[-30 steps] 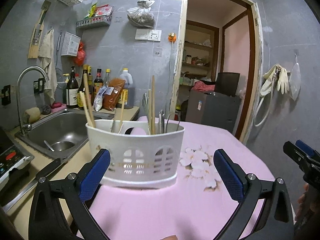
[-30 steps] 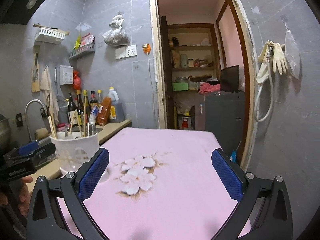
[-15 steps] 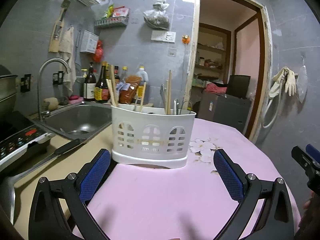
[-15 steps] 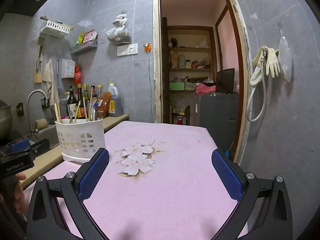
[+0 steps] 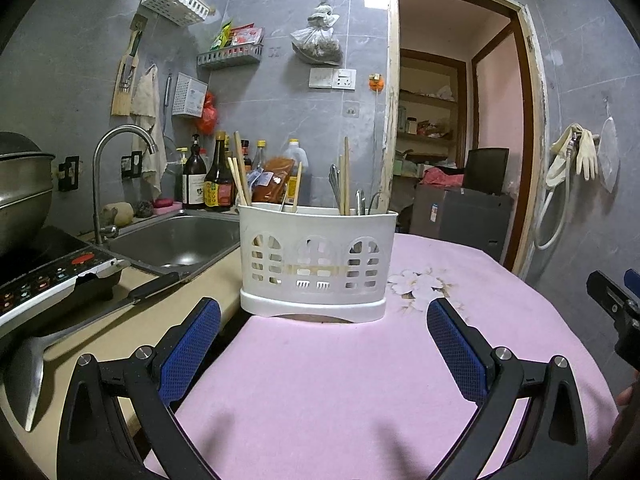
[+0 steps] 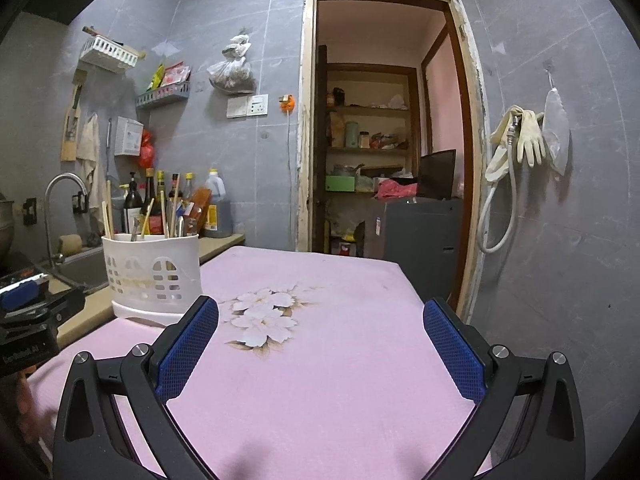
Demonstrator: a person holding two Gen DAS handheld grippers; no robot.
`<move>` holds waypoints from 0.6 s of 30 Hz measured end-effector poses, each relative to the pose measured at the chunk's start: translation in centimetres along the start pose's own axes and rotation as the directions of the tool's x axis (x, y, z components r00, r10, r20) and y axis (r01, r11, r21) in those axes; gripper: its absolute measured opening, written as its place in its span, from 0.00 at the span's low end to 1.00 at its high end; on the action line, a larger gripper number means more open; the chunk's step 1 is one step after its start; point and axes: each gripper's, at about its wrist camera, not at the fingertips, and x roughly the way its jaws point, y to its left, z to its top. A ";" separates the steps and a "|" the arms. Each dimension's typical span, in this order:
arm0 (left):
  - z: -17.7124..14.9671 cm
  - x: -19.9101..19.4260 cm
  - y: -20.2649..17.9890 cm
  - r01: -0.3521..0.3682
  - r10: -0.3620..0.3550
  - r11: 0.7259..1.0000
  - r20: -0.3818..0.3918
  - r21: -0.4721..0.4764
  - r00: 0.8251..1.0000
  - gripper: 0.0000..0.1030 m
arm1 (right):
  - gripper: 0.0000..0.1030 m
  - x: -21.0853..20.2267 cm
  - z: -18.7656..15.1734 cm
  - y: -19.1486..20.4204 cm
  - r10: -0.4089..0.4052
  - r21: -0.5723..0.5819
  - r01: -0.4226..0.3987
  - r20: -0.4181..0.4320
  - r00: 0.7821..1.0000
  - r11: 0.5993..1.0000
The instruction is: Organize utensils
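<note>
**Utensil caddy loaded; both grippers standing empty**

The white utensil caddy (image 5: 318, 264) is standing upright at the left edge of the pink floral cloth (image 5: 360, 380) covering the worktop, beside the sink (image 5: 176, 240). Wooden chopsticks (image 5: 240, 176) and metal cutlery (image 5: 338, 184) are sitting in separate compartments, handles up, apparently sorted by type. The left hand-held gripper (image 5: 320, 354) is facing the caddy squarely, jaws spread wide, gripping nothing. The right hand-held gripper (image 6: 320, 350) is pointing at bare cloth, equally wide and empty. No loose utensil is showing on the cloth, so sorting appears largely complete.
</note>
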 end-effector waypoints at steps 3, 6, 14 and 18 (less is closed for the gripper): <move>-0.1 0.1 0.1 0.001 -0.001 1.000 -0.005 -0.007 1.000 0.98 | 1.00 0.1 0.0 0.0 0.000 0.000 0.000 -0.005 1.000 1.000; 0.0 0.1 0.1 0.000 0.000 1.000 -0.005 -0.010 1.000 0.98 | 1.00 0.1 0.0 0.0 0.001 0.001 -0.001 -0.008 1.000 1.000; 0.0 0.2 0.1 -0.002 0.002 1.000 0.002 -0.005 1.000 0.98 | 1.00 0.1 -0.1 0.0 0.001 -0.001 -0.001 -0.009 1.000 1.000; 0.0 0.1 0.1 -0.002 0.002 1.000 0.003 -0.002 1.000 0.98 | 1.00 0.1 -0.1 0.0 0.001 0.000 -0.001 -0.009 1.000 1.000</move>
